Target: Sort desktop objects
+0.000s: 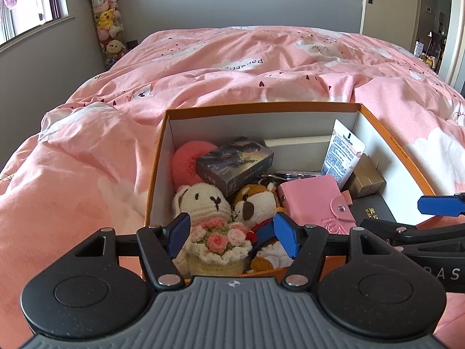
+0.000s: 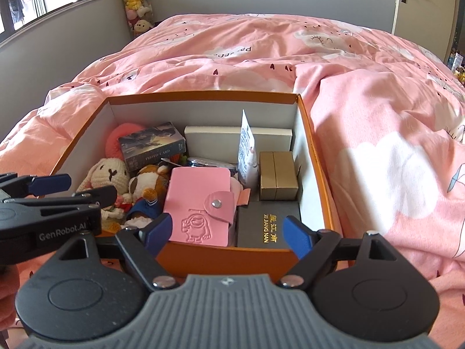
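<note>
An orange box [image 1: 261,106] [image 2: 203,96] stands on the pink bed, packed with objects. At its near left are a cream crochet bunny [image 1: 203,200] [image 2: 107,174] with a bouquet and a brown dog plush [image 1: 255,203] [image 2: 148,180]. My left gripper [image 1: 232,231] hangs open just above these two, its pads apart from them. A pink card holder [image 2: 197,203] and a black box with gold lettering [image 2: 267,226] lie at the near right. Over them, at the box's near wall, my right gripper [image 2: 227,232] stands wide open and holds nothing.
Farther back in the box are a dark photo-card box [image 2: 151,148], a pink fluffy heart [image 1: 186,160], a white box [image 2: 215,142], an upright Vaseline tube [image 1: 343,151] and gold boxes [image 2: 277,174]. The rumpled pink duvet [image 2: 377,145] surrounds the box. Both grippers sit close side by side.
</note>
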